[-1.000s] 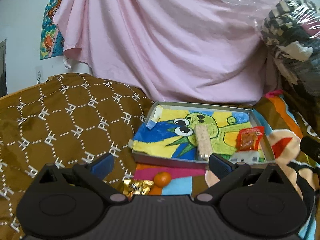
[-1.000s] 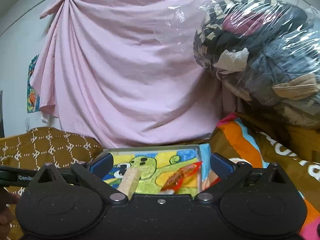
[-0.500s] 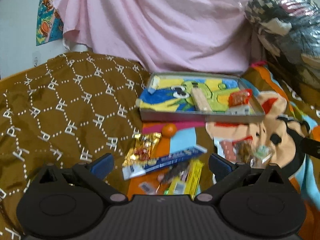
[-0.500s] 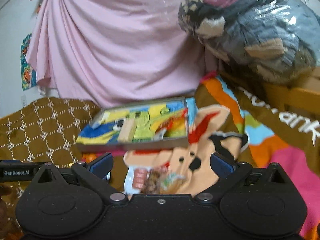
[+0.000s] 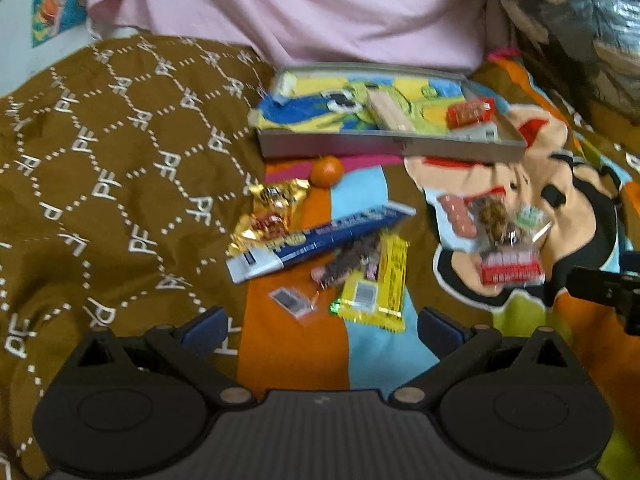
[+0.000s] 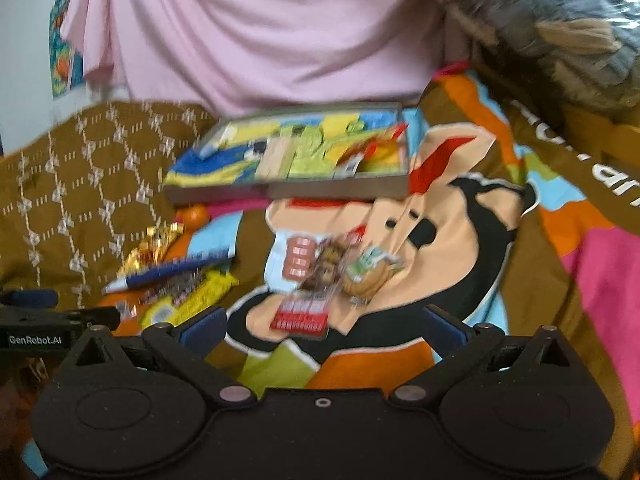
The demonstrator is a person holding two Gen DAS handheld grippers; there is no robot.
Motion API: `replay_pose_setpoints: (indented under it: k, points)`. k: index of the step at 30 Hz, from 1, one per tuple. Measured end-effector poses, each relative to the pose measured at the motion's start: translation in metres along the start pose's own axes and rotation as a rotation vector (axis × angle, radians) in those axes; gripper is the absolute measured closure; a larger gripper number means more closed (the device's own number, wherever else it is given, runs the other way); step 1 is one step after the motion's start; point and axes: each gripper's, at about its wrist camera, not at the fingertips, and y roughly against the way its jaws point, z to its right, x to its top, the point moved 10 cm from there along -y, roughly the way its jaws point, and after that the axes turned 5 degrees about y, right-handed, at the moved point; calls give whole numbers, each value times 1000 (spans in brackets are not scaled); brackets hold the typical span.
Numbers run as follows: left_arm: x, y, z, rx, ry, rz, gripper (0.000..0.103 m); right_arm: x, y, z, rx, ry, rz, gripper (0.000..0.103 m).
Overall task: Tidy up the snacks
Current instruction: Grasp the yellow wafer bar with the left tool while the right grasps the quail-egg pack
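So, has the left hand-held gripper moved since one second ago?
Yes. It pulled back from the tray: the tray sits farther off, and loose snacks such as the orange lie in between.

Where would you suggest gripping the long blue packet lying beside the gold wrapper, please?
Grip the long blue packet across its narrow width near the middle, descending from above. It lies flat and slanted on the blanket, so turn the left claw square to its long edges.

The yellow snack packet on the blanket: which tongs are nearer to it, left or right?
Left. The left tongs open right before the yellow snack packet. From the right tongs, the packet lies off to their left side.
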Motion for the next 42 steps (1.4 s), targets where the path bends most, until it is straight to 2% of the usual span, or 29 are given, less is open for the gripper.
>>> replay_pose_setpoints:
  k: [3,10,15,20,25,31,37,39,42]
  points:
    - [-4,-11,2,-21,-16,-39,0,-5,-11,-6,12,18,-35,1]
    - [2,-32,12,-76,-57,-77,0,-2,-32,-9,6,85,-53,1]
    - [1,-47,25,-140,-85,-115,0,6,-54,1,22,61,-64,1]
    - [4,-57,34,-185,-105,-113,0,19,-78,6,88,10,-42,1]
    - [8,-64,42,-216,-119,-102,2,33,-108,6,108,51,-28,4]
    - [7,-62,47,-227,-106,-125,4,44,-140,6,118,73,-32,6]
    - [1,-57,50,-265,-45,-177,10,43,-162,-4,127,101,-102,6]
    - [0,-58,49,-256,-47,-171,10,41,-162,-6,156,88,-114,10]
    - [2,-59,47,-244,-53,-165,11,37,-160,-10,192,79,-130,21]
